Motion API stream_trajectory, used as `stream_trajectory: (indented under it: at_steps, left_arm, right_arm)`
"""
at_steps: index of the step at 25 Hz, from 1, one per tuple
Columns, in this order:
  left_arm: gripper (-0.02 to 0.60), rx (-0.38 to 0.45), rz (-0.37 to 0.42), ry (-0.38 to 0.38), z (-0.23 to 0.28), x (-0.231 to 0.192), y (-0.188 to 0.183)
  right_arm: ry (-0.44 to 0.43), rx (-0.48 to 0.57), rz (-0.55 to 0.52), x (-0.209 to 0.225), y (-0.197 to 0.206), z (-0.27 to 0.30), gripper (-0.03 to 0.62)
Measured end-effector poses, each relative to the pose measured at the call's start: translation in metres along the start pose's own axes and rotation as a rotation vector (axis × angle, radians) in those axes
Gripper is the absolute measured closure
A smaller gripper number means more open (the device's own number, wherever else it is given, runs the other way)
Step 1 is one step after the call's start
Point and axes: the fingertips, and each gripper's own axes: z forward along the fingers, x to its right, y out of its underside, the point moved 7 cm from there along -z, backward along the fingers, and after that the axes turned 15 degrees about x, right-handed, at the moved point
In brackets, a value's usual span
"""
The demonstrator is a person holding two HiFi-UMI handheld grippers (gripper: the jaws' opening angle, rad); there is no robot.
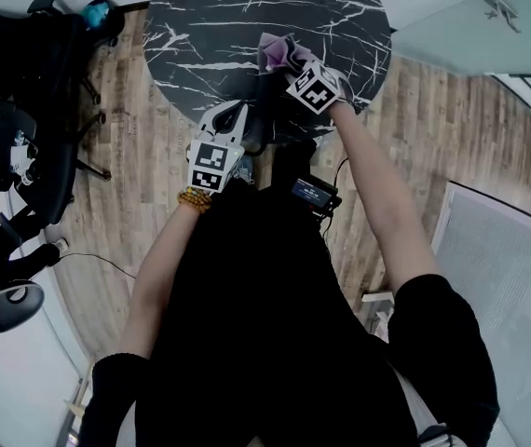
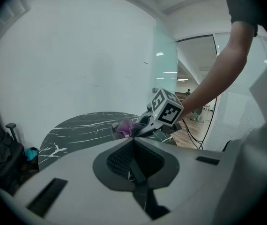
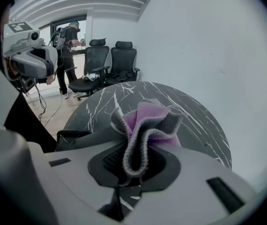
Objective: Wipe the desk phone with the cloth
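Both forearms reach forward from the body over the near edge of the round black marble counter (image 1: 247,7). The right arm stretches further out, and the right gripper (image 1: 291,65) sits over the counter's near half. The left gripper (image 1: 240,107) is held closer in at the rim, with its marker cube turned up. A beaded bracelet (image 1: 194,199) sits on the left wrist.

The right jaws are clamped on a bunched cloth (image 3: 145,125), grey on one side and purple on the other. Its folds fan upward out of the jaws. In the head view the cloth (image 1: 280,52) pokes out ahead of the gripper, above the marble. The left jaws are together with nothing between them, their tips pointing toward the right gripper (image 2: 143,125).

Just below and left of the right jaws lies a dark grey body that looks like the desk phone (image 3: 84,142), with a coiled cord (image 3: 70,136) at its side. It rests on the near part of the counter. Whether the cloth touches it cannot be told.

Black office chairs (image 3: 110,62) stand beyond the counter on the wooden floor (image 1: 415,128). Another person (image 3: 69,41) stands behind them.
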Motion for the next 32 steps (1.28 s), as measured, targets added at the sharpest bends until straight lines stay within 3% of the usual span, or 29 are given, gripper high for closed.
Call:
stream_trajectory:
  at_steps: [32]
  left_arm:
    - [0.569,0.015,-0.007,0.007,0.007,-0.006,-0.002]
  right_arm:
    - [-0.008,-0.013,0.092,-0.038,0.018,-0.003,0.539]
